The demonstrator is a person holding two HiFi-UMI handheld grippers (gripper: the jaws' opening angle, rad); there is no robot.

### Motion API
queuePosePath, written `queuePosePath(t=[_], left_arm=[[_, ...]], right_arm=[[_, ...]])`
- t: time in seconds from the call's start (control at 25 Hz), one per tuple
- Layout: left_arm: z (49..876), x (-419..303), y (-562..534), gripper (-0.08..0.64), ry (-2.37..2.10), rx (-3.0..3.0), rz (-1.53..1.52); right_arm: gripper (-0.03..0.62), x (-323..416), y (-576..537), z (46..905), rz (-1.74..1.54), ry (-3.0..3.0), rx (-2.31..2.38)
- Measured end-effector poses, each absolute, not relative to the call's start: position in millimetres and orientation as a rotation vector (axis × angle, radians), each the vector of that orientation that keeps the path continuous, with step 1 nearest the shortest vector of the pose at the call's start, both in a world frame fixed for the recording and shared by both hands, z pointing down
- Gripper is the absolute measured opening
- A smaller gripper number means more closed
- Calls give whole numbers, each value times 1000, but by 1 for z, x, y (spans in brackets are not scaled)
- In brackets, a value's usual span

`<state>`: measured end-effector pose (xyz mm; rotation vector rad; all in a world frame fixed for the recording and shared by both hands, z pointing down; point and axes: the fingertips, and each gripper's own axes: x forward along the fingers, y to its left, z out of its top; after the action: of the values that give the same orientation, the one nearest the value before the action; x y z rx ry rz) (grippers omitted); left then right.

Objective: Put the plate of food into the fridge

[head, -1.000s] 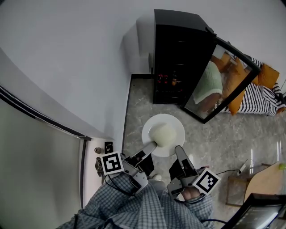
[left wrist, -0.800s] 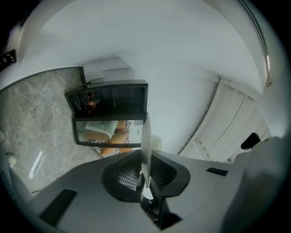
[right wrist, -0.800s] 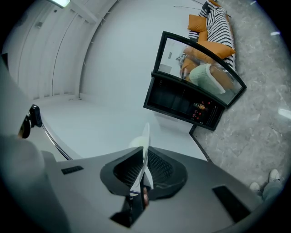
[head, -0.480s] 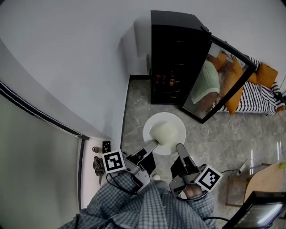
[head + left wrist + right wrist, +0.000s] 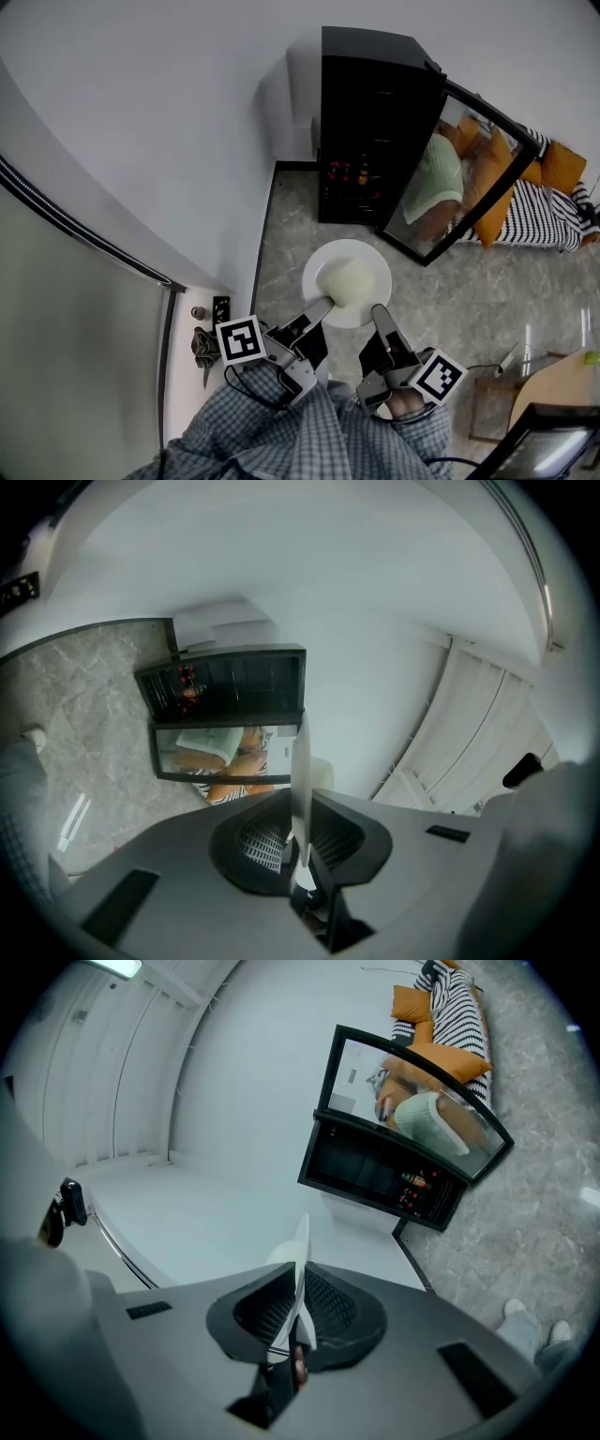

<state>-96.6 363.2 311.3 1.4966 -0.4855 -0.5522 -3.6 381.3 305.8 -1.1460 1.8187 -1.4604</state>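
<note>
- Round white plate (image 5: pixel 317 266) of pale food is held short of the tall black fridge (image 5: pixel 375 112) — its glass door (image 5: pixel 464 169) open.
- Left gripper (image 5: pixel 318 307) and right gripper (image 5: pixel 379 313) each pinch the plate's near rim.
- Carrying step, I judge; next — a level advance into the fridge.

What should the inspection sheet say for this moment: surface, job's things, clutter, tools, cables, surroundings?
Surface: grey marbled floor; no worktop in use.
Job's things: white plate carrying a pale mound of food, held above the floor; black fridge ahead, its glass door swung open.
Clutter: small dark objects on the white ledge at left, too small to name.
Tools: left tool shut on the plate's near-left rim; right tool shut on its near-right rim.
Cables: one thin cable on the floor at right.
Surroundings: white wall, striped sofa with orange cushions, wooden table corner.
</note>
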Motion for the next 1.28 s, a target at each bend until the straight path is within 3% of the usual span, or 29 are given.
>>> queuePosePath(t=[1.28], left_arm=[[311,-45,190,40,-394,1505,-443]], right_arm=[[36,45,220,306,-1434,1704,-1277]])
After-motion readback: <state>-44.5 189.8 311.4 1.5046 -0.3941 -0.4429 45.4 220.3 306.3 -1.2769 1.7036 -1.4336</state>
